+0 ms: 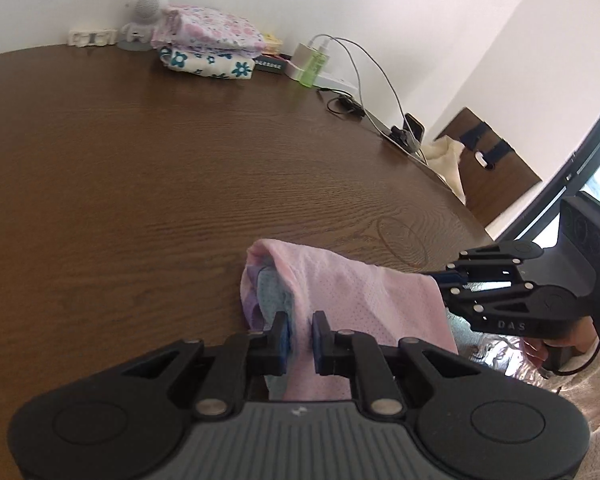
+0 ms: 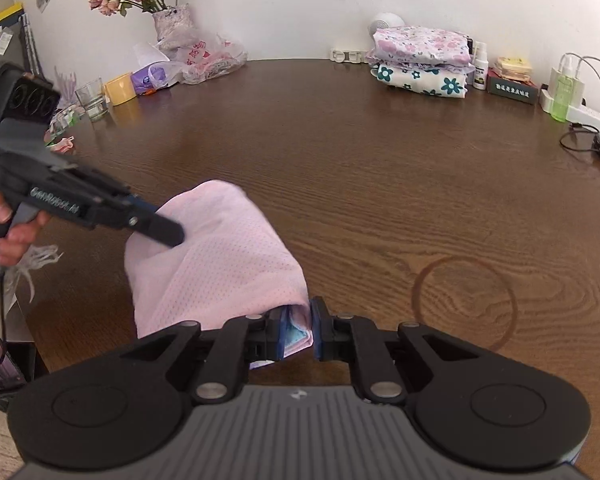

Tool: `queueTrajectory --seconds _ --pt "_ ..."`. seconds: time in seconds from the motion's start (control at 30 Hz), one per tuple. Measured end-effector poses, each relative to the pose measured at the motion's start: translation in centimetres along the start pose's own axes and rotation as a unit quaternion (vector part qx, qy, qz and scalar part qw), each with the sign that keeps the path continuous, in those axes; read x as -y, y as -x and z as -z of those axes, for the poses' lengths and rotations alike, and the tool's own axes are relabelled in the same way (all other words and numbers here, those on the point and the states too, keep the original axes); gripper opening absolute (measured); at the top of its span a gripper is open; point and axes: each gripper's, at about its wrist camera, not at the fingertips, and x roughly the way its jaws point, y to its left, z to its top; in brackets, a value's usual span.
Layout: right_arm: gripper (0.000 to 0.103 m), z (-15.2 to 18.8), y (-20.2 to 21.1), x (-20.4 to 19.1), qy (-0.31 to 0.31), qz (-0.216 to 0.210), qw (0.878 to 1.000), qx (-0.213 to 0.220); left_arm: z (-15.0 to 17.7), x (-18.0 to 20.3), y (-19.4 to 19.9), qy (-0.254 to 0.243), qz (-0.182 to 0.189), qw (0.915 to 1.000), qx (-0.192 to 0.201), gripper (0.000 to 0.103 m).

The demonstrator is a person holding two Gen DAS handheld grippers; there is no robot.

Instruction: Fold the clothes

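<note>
A pink mesh garment (image 1: 340, 280) (image 2: 220, 248) with blue and purple layers inside lies bunched at the near edge of the brown wooden table (image 1: 160, 160) (image 2: 380, 160). My left gripper (image 1: 300, 336) is shut on the garment's left end, with cloth pinched between its blue pads. In the right wrist view the left gripper (image 2: 172, 236) comes in from the left, held by a hand, with its tips pressed into the cloth. My right gripper (image 2: 298, 332) is shut on the garment's other end, where a folded corner shows between its pads. In the left wrist view the right gripper (image 1: 440, 278) bites the cloth's right edge.
A stack of folded floral clothes (image 1: 212, 46) (image 2: 424, 60) sits at the table's far edge. A green bottle (image 2: 562, 96), a power strip and cables lie far right. A glass (image 2: 92, 98), a yellow cup (image 2: 120, 88) and a flower vase (image 2: 172, 24) stand far left. A chair (image 1: 496, 168) is beyond the table.
</note>
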Motion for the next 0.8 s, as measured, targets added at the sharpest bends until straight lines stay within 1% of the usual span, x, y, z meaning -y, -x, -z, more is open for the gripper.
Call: queueTrajectory --seconds 0.1,0.17,0.23,0.27,0.3,0.33,0.37,0.4,0.47,0.5,0.53,0.57,0.6,0.8 --pt "0.012 -1.0 -1.1 1.4 0.025 -0.017 1.000 -0.004 2.2 1.2 0.6 0.043 -0.011 0.9983 0.039 0.012" --pt "0.012 -1.4 -1.6 1.9 0.032 -0.028 0.999 -0.005 2.8 1.9 0.7 0.061 -0.028 0.9958 0.063 0.012" --pt "0.012 -1.6 -1.7 2.3 0.035 -0.036 0.999 -0.006 2.9 2.7 1.1 0.059 -0.047 0.9938 0.081 0.013" --pt "0.018 -1.6 -1.6 2.5 0.034 -0.039 0.999 -0.006 2.9 3.1 1.4 0.057 -0.056 0.9928 0.089 0.018" --pt "0.035 -1.5 -1.2 2.7 0.027 -0.029 0.999 -0.002 2.9 3.5 1.7 0.051 -0.065 0.9919 0.097 0.032" --pt "0.047 -1.3 -0.7 2.9 0.019 -0.019 1.000 0.001 2.9 3.9 2.3 0.042 -0.074 0.9904 0.108 0.041" --pt "0.067 -1.2 -0.3 3.1 0.011 -0.009 1.000 0.005 3.1 4.4 2.7 0.036 -0.088 0.9883 0.120 0.060" --pt "0.082 -0.8 0.5 3.2 -0.006 -0.007 1.000 0.012 3.3 4.9 3.1 0.032 -0.103 0.9857 0.130 0.079" --pt "0.090 -0.1 2.0 3.5 -0.040 -0.002 0.999 0.024 3.7 5.8 3.8 0.025 -0.132 0.9796 0.149 0.098" --pt "0.102 0.2 2.6 3.2 -0.051 -0.006 0.998 0.029 3.8 6.3 4.1 0.021 -0.147 0.9761 0.159 0.101" --pt "0.103 0.6 3.1 2.9 -0.063 -0.009 0.997 0.035 4.0 6.8 4.5 0.017 -0.161 0.9722 0.169 0.101" --pt "0.103 0.9 3.7 2.5 -0.074 -0.012 0.996 0.040 4.2 7.1 4.6 0.019 -0.169 0.9704 0.172 0.101" --pt "0.103 1.3 4.2 2.2 -0.085 -0.015 0.995 0.045 4.5 7.3 4.4 0.024 -0.172 0.9701 0.169 0.102" --pt "0.103 2.9 5.3 -1.3 -0.090 0.004 0.994 0.063 5.8 7.9 3.9 0.047 -0.188 0.9678 0.160 0.103"
